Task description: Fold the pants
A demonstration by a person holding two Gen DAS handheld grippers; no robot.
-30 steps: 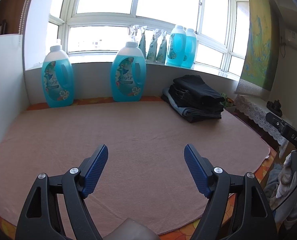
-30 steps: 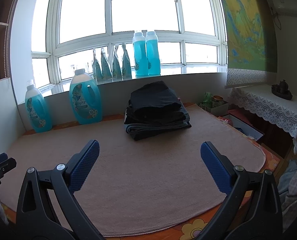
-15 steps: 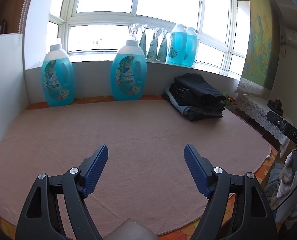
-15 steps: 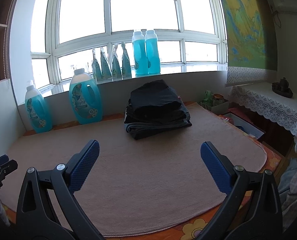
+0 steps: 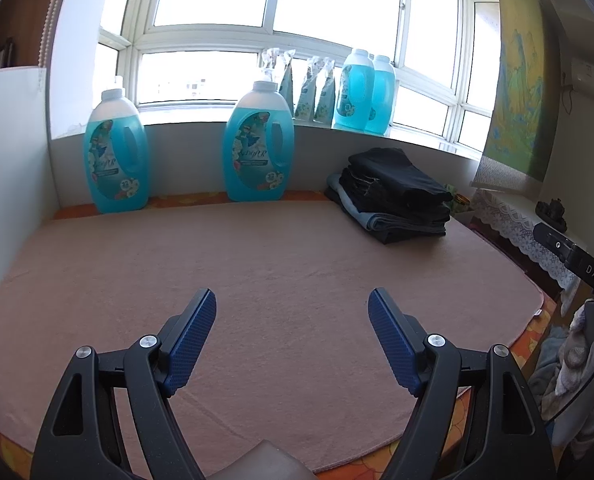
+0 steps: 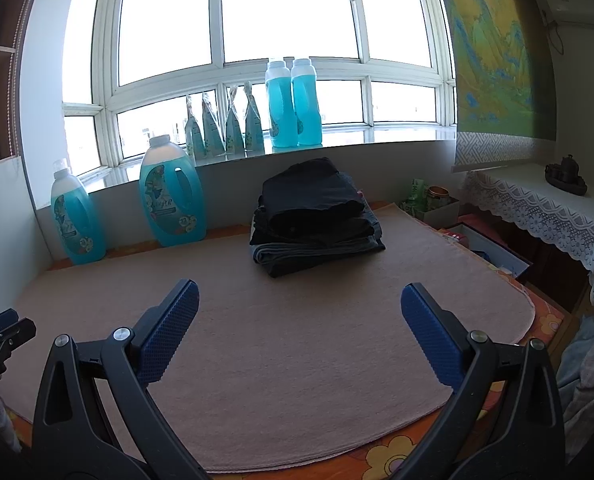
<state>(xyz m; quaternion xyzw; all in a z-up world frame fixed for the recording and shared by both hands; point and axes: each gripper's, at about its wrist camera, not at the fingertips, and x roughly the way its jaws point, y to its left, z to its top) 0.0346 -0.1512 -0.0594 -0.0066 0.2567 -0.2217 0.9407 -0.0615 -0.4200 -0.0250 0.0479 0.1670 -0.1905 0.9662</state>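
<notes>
I have both grippers hanging over the pink mat, each with nothing between its pads. In the left wrist view the left gripper fills the lower part of the frame, its two blue fingers spread well apart over bare mat. In the right wrist view the right gripper sits the same way at the bottom of the frame, fingers wide apart and empty.

The stack of folded pants is the only clothing I see on the mat. It lies at the far edge, just above centre in the right wrist view and at the upper right of the mat in the left wrist view. Dark pieces are on top, with a grey-blue layer near the bottom. The stack is well apart from both grippers.

Two large blue detergent bottles stand upright at the back of the mat, to the left of the stack. Two smaller blue bottles and a row of pouches stand on the windowsill above. At the far right of the right wrist view I can make out a lace-edged table, and a heap of light cloth in the lower right corner
</notes>
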